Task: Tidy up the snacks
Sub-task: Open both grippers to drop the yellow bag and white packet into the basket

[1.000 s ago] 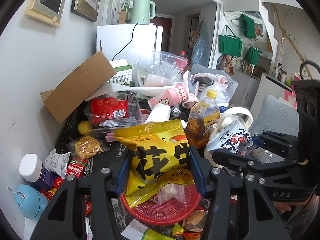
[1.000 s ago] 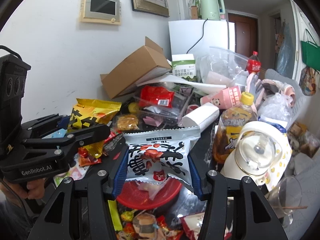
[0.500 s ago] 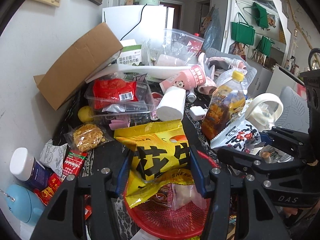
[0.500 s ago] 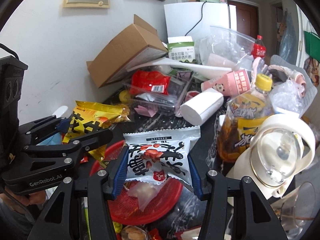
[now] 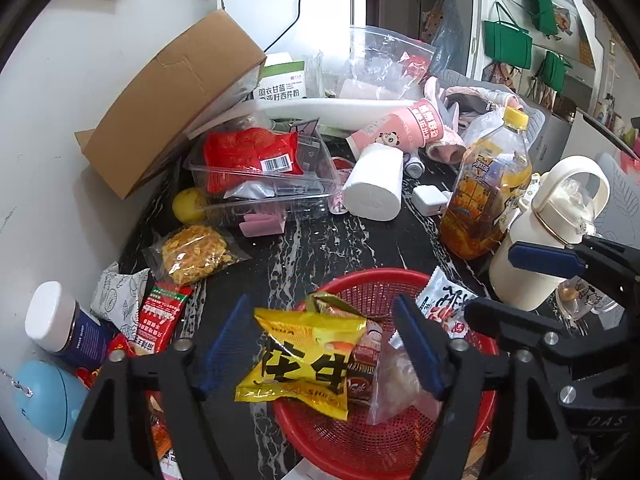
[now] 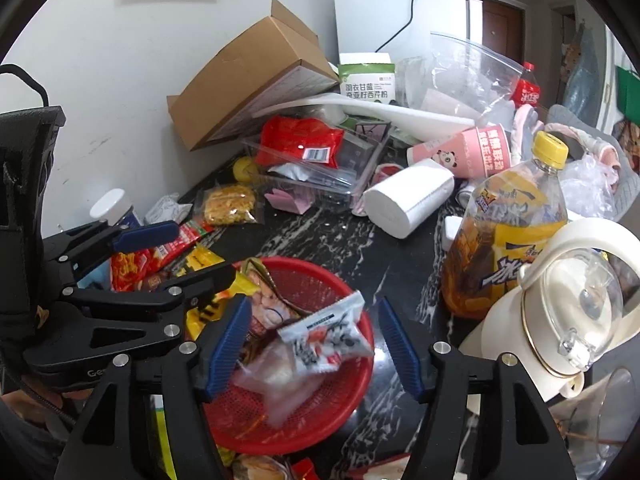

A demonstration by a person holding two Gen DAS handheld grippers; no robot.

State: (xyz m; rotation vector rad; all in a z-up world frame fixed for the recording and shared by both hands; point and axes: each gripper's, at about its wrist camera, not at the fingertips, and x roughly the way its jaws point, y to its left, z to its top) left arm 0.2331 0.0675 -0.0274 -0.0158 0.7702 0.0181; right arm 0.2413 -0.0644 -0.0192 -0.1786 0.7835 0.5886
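Observation:
A red mesh basket [image 5: 372, 436] [image 6: 320, 416] sits on the dark marble table. My left gripper [image 5: 320, 344] is open above its left rim; a yellow snack bag [image 5: 304, 364] lies between the jaws on the basket edge, free of the pads. My right gripper [image 6: 314, 340] is open over the basket; a white snack bag [image 6: 328, 340] with red print lies tilted and blurred inside it. The white bag also shows at the basket's right rim [image 5: 444, 304] in the left wrist view. Each gripper shows in the other's view [image 5: 532, 280] [image 6: 160, 252].
A yellow-capped tea bottle [image 6: 504, 232], a cream kettle [image 6: 560, 312] and a paper roll [image 6: 408, 200] stand right of the basket. A clear tray with a red packet [image 5: 252, 156], a cardboard box [image 5: 176, 96] and loose snacks [image 5: 192, 252] lie at the back left. A white-lidded jar [image 5: 60, 324] stands at the left.
Both grippers have opened and let go of their bags, which dropped into the red basket. Both grippers have moved lower and closer over the basket.

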